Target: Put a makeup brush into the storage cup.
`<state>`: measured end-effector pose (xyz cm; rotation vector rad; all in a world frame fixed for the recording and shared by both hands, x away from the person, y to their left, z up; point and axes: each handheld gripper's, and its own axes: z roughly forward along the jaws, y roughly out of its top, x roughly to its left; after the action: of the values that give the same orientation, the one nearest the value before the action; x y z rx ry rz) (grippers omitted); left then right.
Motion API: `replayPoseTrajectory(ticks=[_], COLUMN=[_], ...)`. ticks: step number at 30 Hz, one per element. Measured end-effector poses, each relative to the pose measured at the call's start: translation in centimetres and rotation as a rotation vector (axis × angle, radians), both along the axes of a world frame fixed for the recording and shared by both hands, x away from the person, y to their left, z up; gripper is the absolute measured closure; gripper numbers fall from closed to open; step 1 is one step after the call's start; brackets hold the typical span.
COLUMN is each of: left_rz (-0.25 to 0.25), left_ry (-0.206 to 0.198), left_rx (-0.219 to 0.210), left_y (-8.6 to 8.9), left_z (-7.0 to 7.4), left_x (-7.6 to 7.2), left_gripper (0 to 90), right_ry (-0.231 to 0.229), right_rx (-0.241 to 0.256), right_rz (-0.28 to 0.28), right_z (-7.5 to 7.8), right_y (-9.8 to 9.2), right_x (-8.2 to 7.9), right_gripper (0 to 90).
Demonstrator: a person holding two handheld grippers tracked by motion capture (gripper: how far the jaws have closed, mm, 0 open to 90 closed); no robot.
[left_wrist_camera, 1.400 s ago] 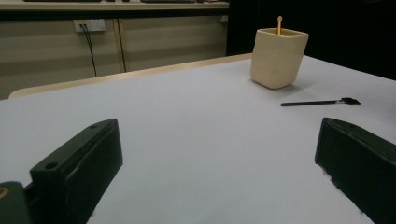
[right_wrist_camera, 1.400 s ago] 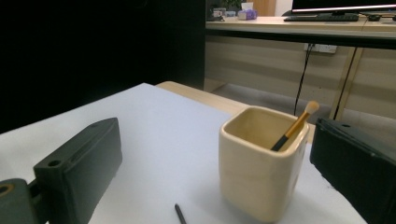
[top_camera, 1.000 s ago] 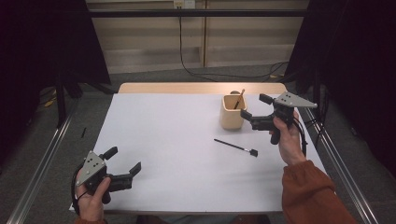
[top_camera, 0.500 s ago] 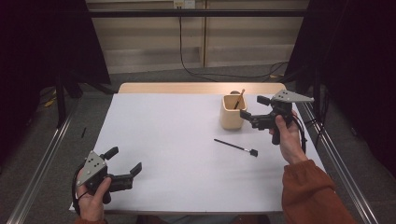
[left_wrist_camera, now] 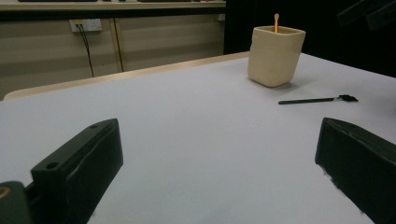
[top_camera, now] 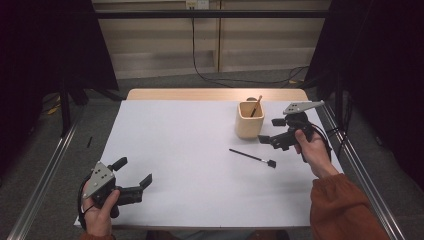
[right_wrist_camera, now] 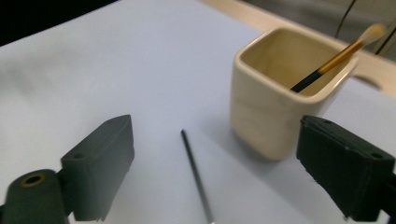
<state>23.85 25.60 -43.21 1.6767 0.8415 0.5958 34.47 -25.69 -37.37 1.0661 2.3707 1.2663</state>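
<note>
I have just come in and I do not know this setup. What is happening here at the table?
A person holds a gripper in each hand at a white table. The right gripper, open and empty, hangs beside the cup, above the black brush lying on the table. One brush already stands in the cup. The left gripper, also open, waits at the near left corner, far from both.
</note>
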Motion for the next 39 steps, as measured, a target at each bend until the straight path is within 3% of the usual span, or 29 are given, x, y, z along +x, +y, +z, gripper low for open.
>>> replayPoseTrajectory(ticks=[6, 14, 22, 27, 32, 36, 39], left_rz=[0.0, 0.001, -0.001, -0.001, 0.006, 0.005, 0.003], left_ry=[0.0, 0.0, 0.002, 0.004, 0.004, 0.005, 0.003], left_rx=[0.001, 0.002, 0.003, -0.001, -0.001, -0.001, 0.002], left_y=[0.0, 0.0, 0.0, 0.0, 0.1, 0.0, 0.1], left_z=[0.0, 0.0, 0.0, -0.1, 0.0, -0.1, 0.0], left_x=[0.0, 0.0, 0.1, 0.1, 0.1, 0.1, 0.1], left_gripper=[1.0, 1.0, 1.0, 1.0, 1.0, 1.0, 1.0], right_ry=[0.136, 0.235, 0.29, 0.318, 0.355, 0.367, 0.373], right_rx=[-0.091, -0.265, -0.359, -0.424, -0.465, -0.489, -0.5], right_rz=[0.06, 0.118, 0.185, 0.205, 0.221, 0.238, 0.268], right_z=[-0.4, -0.5, -1.1, -1.7, -2.4, -2.9, -3.3], right_y=[0.4, 0.9, 0.7, 0.9, 1.0, 1.2, 1.6], right_x=[0.6, 1.0, 1.5, 1.8, 2.2, 2.5, 2.8], right_gripper=[3.9, 5.2, 5.6, 11.1, 10.1, 14.3, 22.5])
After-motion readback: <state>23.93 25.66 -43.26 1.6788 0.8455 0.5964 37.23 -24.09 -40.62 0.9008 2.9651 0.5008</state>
